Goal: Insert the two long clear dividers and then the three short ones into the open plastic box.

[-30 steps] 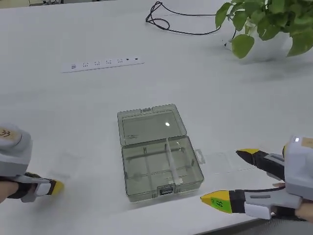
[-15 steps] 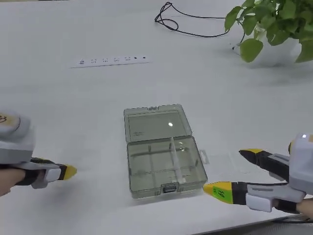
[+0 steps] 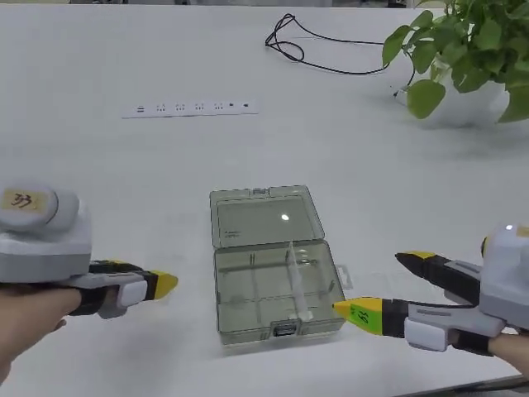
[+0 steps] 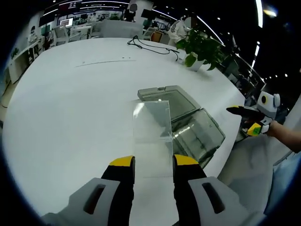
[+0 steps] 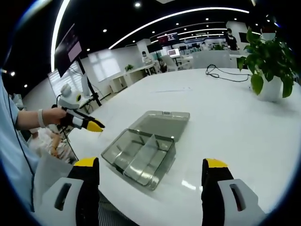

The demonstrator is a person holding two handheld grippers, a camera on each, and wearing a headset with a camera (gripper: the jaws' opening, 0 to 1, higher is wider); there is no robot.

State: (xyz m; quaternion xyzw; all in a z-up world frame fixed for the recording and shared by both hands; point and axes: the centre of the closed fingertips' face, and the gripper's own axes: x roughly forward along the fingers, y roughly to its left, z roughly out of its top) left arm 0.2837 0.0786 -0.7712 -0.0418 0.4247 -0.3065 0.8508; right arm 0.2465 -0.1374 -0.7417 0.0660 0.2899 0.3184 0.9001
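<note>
At a white counter (image 3: 99, 165), the left claw (image 4: 154, 162) is clamped on a clear divider (image 4: 151, 134). Its yellow-tipped jaws press the sheet's two side edges, and the sheet juts forward above the counter, pointing toward the open box (image 3: 248, 285). The left gripper view shows the divider's far end overlapping the near corner of the box; whether the two touch cannot be told. In the head view this claw sits left of the box and apart from it, its tip aimed at the box's left wall.

The right claw (image 5: 150, 164) is empty, with its jaws spread wide. In the head view the nearer jaw tip lies just off the box's front right corner, and the other jaw angles away to the right.

The smoke-tinted box rests mid-counter with its lid (image 3: 260, 215) folded flat behind the base. A second divider (image 3: 297, 279) stands inside, running front to back, right of centre.

Farther back lie a white power strip (image 3: 190, 107) and a looped black cable (image 3: 318, 51). A leafy plant (image 3: 467, 41) stands at the far right corner. In the right gripper view, a person's bare forearm is visible behind the left claw.
</note>
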